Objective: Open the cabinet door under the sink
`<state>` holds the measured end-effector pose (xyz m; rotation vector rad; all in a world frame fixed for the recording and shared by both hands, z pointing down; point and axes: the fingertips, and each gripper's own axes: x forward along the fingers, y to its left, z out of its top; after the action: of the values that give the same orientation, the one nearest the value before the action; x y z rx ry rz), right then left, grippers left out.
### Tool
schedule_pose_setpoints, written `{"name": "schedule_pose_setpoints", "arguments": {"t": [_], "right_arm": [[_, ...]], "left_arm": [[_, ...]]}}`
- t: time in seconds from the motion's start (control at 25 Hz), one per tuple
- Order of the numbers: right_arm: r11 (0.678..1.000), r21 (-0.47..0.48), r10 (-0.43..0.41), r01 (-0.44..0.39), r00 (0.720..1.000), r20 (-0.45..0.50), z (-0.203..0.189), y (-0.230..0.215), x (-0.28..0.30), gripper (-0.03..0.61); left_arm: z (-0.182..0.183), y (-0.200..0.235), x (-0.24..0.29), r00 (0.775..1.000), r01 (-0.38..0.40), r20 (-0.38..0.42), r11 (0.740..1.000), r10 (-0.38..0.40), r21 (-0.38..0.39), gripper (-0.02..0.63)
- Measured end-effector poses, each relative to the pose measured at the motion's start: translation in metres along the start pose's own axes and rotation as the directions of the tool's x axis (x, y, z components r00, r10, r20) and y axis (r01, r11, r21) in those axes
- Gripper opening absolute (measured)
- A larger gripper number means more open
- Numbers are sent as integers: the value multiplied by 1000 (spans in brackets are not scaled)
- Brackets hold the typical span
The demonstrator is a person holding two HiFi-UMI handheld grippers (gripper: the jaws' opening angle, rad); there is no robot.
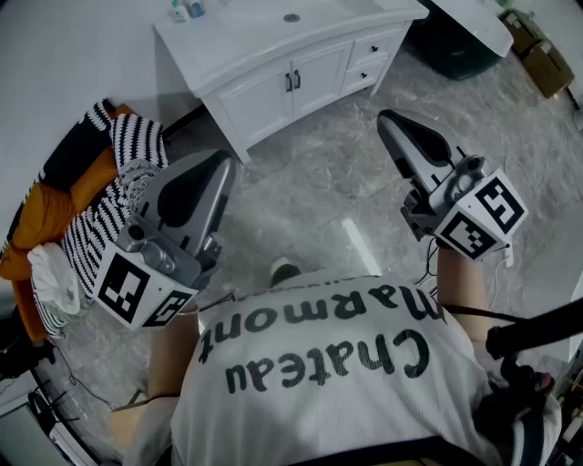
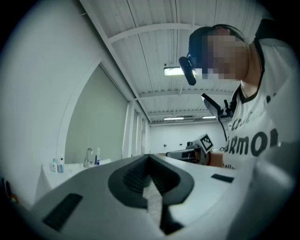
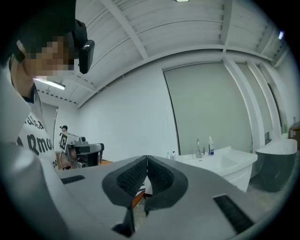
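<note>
Cabinet door (image 1: 264, 98) under the sink (image 1: 264, 27) is shut; left gripper (image 1: 221, 164) and right gripper (image 1: 386, 119) are held away from it, fingers closed, empty.

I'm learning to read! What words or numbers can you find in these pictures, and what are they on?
"Chateau Marmont": on the person's white shirt, upside down in the head view.
"ARMO": part of that same print, seen in the left gripper view.
Square markers on the cubes: black-and-white patterns only, no letters.
Bottles: labels too small to read.
</note>
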<state>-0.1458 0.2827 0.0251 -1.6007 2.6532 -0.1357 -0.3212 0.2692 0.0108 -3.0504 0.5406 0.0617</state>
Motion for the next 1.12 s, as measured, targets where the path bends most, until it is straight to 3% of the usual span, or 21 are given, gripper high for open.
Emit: {"name": "schedule_pose_setpoints", "arguments": {"t": [0.4, 0.56, 0.72, 0.84, 0.92, 1.0, 1.12], "right_arm": [[1000, 18, 4, -4, 1000, 1, -1, -1, 0, 11], [1000, 16, -13, 13, 1000, 20, 4, -3, 0, 12], [995, 61, -89, 84, 991, 96, 19, -30, -26, 12], [983, 87, -172, 162, 978, 121, 22, -52, -48, 12], [975, 73, -218, 211, 970, 108, 23, -55, -48, 12], [963, 40, -268, 265, 959, 91, 28, -52, -42, 12], [937, 10, -350, 350, 932, 92, 35, -49, -44, 12]], "left_arm": [[-1, 2, 0, 1000, -3, -1, 1000, 3, -2, 5], [14, -2, -7, 996, 34, 75, 999, -37, 40, 5], [18, -14, -2, 987, 112, 113, 993, -116, 45, 5], [11, -12, -2, 986, 117, 108, 990, -125, 74, 5], [7, 9, -9, 990, 99, 99, 994, -103, 49, 5], [4, 37, -16, 992, 90, 92, 996, -87, -28, 5], [2, 66, -21, 987, 120, 117, 986, -107, -111, 5]]}}
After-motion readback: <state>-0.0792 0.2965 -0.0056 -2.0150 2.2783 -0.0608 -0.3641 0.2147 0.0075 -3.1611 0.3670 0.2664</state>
